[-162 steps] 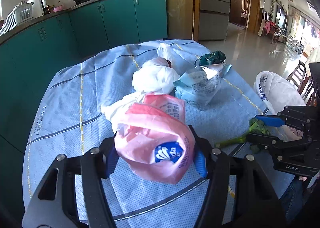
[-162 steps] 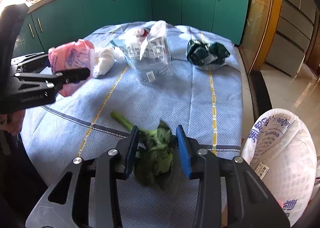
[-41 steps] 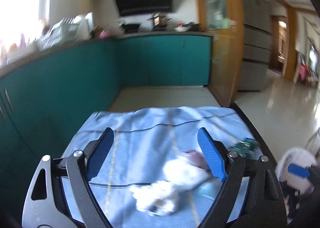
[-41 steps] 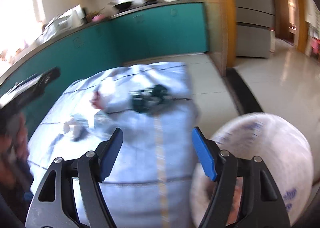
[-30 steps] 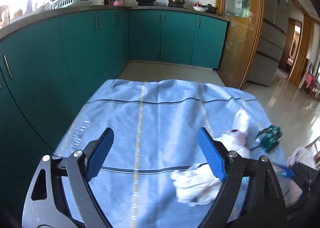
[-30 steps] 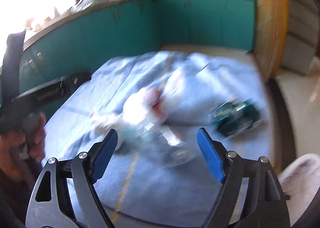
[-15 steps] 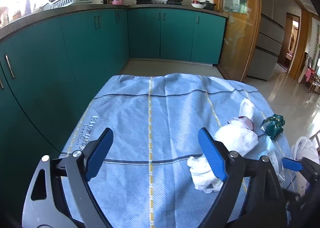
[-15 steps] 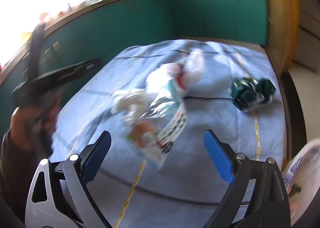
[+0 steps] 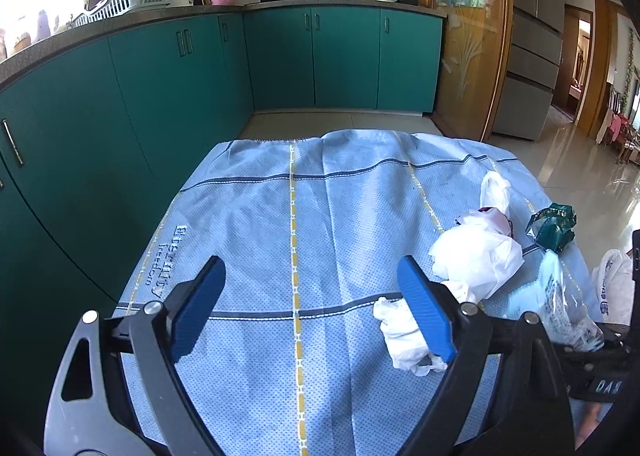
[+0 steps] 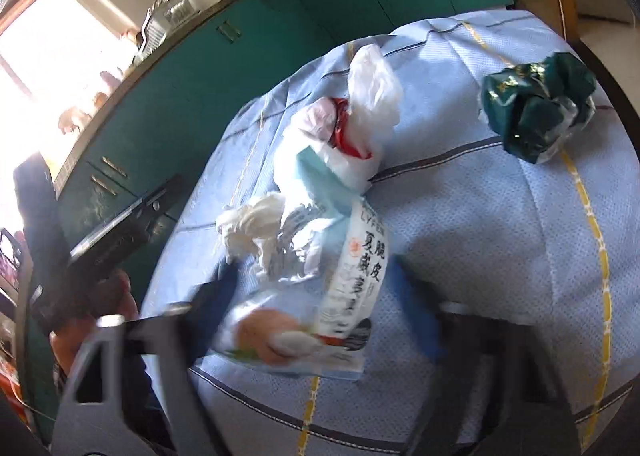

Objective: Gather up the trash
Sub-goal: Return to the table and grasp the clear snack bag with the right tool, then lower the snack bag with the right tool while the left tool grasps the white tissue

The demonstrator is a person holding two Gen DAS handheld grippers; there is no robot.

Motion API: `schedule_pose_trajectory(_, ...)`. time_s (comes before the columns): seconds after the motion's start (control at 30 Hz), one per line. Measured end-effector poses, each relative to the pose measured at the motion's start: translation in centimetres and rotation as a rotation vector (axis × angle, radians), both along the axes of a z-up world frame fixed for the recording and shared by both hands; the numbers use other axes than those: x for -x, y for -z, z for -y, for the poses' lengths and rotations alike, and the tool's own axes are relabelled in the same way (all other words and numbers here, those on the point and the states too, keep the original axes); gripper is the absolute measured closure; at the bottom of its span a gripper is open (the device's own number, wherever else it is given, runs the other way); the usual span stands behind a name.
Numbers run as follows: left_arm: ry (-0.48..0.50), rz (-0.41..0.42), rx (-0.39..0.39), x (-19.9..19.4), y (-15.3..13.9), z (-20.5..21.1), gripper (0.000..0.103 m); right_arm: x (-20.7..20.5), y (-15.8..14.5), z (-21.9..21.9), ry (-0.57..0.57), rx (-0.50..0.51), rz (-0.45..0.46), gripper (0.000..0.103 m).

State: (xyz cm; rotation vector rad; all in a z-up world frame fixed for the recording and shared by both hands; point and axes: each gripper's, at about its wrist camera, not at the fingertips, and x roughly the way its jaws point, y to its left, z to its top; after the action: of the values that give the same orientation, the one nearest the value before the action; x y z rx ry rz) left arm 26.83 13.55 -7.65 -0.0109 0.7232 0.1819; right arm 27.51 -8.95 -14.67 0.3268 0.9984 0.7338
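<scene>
My left gripper (image 9: 310, 310) is open and empty above the blue tablecloth (image 9: 256, 240). A crumpled white tissue (image 9: 404, 332) lies by its right finger. A white plastic bag (image 9: 478, 256), a clear printed food wrapper (image 9: 560, 300) and a dark green foil wrapper (image 9: 554, 225) lie to the right. In the right wrist view my right gripper (image 10: 320, 292) is blurred, its jaws on either side of the printed wrapper (image 10: 340, 284). The tissue (image 10: 248, 226), white bag (image 10: 352, 124) and green wrapper (image 10: 536, 108) lie beyond.
Teal kitchen cabinets (image 9: 280, 56) stand behind and left of the table. A white trash bag (image 9: 614, 288) hangs past the table's right edge. The left gripper's body and the hand holding it (image 10: 100, 252) show at the left of the right wrist view.
The pink bag and the green vegetable are gone from the grippers and the table. The right gripper has swung back over the table and come down around the printed wrapper. The left gripper stays open.
</scene>
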Motion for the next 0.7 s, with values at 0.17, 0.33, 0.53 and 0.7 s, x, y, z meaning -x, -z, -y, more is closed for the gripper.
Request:
schedule_pose_trajectory(0.17, 0.022, -0.008, 0.015, 0.1, 0.1, 0.2, 0.015, 2.7, -2.3, -1.5, -0.067, 0.251, 0.166, 0.068)
schedule_pose_trajectory(0.33, 0.086, -0.016, 0.056, 0.1, 0.2, 1.1, 0.015, 3.5, -2.8, 0.5, -0.212, 0.102, 0.096, 0.063)
schedule_pose_trajectory(0.53, 0.143, -0.025, 0.043, 0.1, 0.4, 2.7, 0.013, 1.5, -1.7, 4.7, 0.017, 0.155, 0.061, 0.03)
schedule_pose_trajectory(0.7, 0.183, -0.037, 0.023, -0.4, 1.1, 4.1, 0.012, 2.1, -2.5, 5.1, 0.066, 0.233, 0.13, 0.023)
